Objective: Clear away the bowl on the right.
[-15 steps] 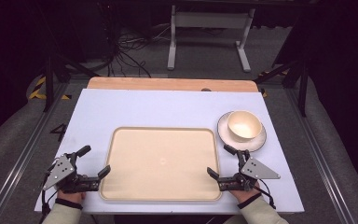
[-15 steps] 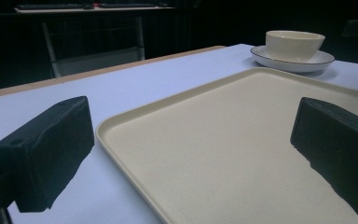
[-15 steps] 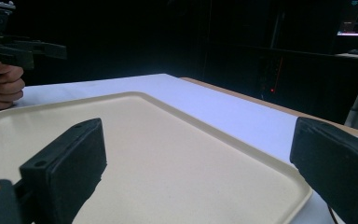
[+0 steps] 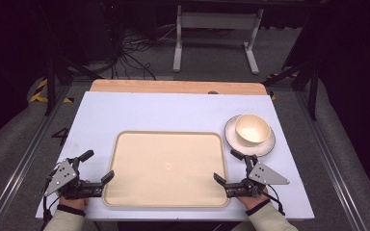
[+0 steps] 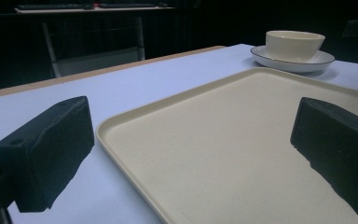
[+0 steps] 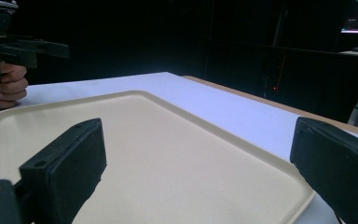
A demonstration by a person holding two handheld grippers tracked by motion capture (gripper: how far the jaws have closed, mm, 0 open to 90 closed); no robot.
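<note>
A cream rectangular tray (image 4: 166,168) lies flat on the near middle of the white-covered table. My left gripper (image 4: 99,164) stands open at the tray's left edge, one jaw over the bare table and the other over the tray rim (image 5: 135,116). At the tray's right edge my right gripper (image 4: 225,165) is open the same way, its jaws straddling the rim (image 6: 242,140). Nothing is between the pads but the rim, and they do not press on it. A cream bowl (image 4: 252,129) sits on a white saucer (image 4: 270,144) beyond the right gripper.
The white table cover (image 4: 173,113) leaves a strip of bare wood (image 4: 173,86) along the far edge. A metal stand and cables sit on the dark floor behind. In the right gripper view the person's other hand (image 6: 4,88) holds the left gripper (image 6: 23,46) across the tray.
</note>
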